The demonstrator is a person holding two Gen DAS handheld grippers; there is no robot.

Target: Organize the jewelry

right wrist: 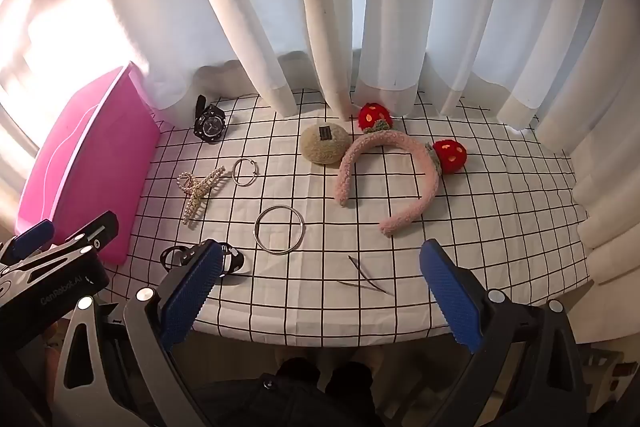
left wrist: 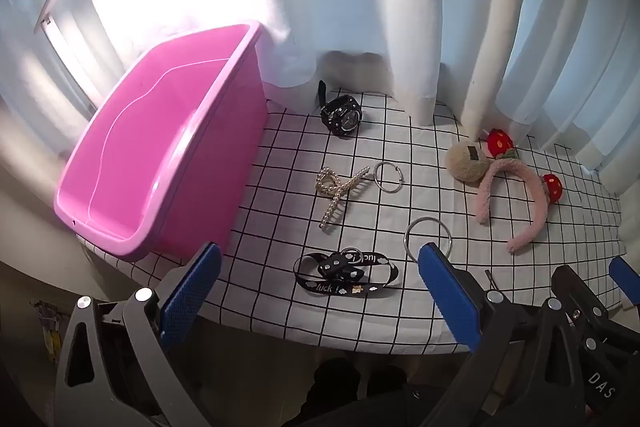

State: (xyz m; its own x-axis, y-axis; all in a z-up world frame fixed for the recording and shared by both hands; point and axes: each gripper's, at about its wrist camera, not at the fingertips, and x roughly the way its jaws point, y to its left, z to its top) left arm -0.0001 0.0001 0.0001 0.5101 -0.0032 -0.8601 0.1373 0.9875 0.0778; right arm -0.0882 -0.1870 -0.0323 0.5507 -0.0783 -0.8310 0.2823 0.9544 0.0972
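Note:
A pink bin (left wrist: pixel 132 163) stands at the table's left; it also shows in the right wrist view (right wrist: pixel 76 183). On the checked cloth lie a black watch (left wrist: pixel 342 115), a pearl hair clip (left wrist: pixel 338 189), a small silver ring (left wrist: pixel 388 177), a large silver ring (left wrist: pixel 427 239), a black "luck" strap (left wrist: pixel 346 271), a beige pom (left wrist: pixel 466 161) and a pink strawberry headband (left wrist: pixel 516 199). A thin hairpin (right wrist: pixel 366 277) lies near the front edge. My left gripper (left wrist: pixel 320 291) is open above the strap. My right gripper (right wrist: pixel 322 287) is open near the hairpin. Both are empty.
White curtains (right wrist: pixel 320 7) hang along the back of the table. The table's front edge (right wrist: pixel 320 341) is just under both grippers. The left gripper's body (right wrist: pixel 52 267) shows at the left of the right wrist view.

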